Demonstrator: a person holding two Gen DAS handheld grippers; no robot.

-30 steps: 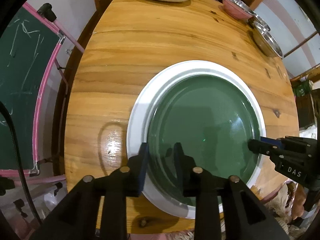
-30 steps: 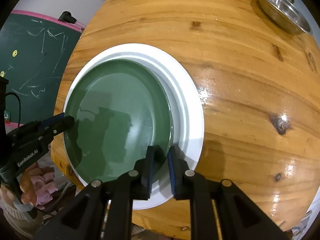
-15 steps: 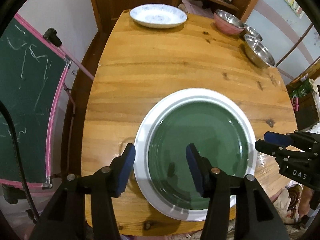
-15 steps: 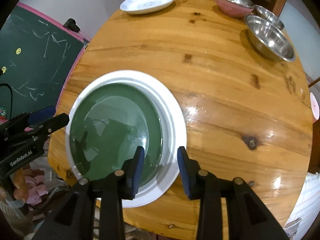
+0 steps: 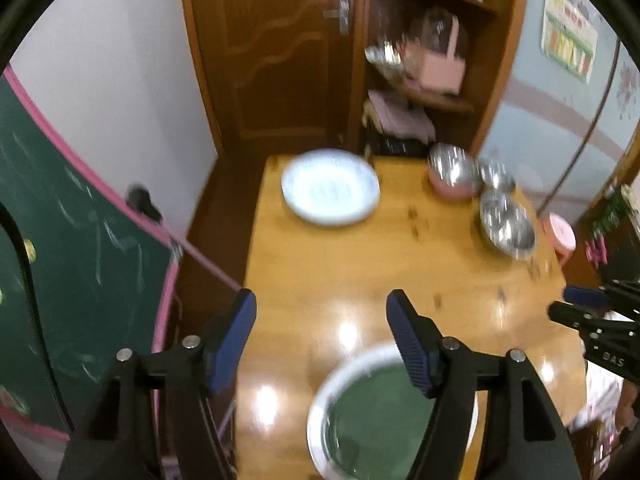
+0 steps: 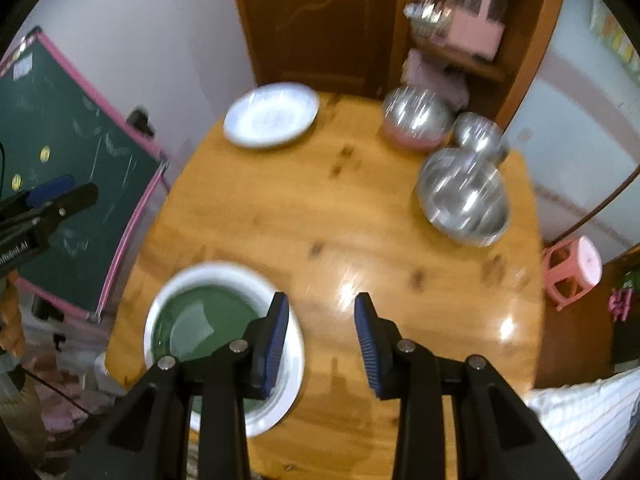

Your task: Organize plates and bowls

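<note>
A green plate (image 5: 372, 416) (image 6: 204, 320) lies inside a larger white plate (image 5: 320, 400) (image 6: 172, 280) at the near edge of the wooden table (image 5: 320, 280) (image 6: 280, 220). My left gripper (image 5: 320, 300) hangs high above them, its jaws still opening and nothing between them. My right gripper (image 6: 322, 300) is open and empty, above the stack's right side. Each gripper shows in the other's view: right gripper (image 5: 576, 304), left gripper (image 6: 60, 196). A white patterned plate (image 5: 330, 186) (image 6: 272, 114) sits at the far end.
At the far right stand a pink-sided steel bowl (image 5: 452, 172) (image 6: 416, 116), a small steel bowl (image 6: 478, 132) and a large steel bowl (image 5: 506, 224) (image 6: 462, 196). A green chalkboard (image 6: 80, 184) leans at the left. A pink stool (image 6: 572, 268) and a wooden shelf (image 5: 420, 92) stand beyond.
Both grippers have let go of the plates' rims, opened wider and risen well above the table. The stacked plates stay where they were.
</note>
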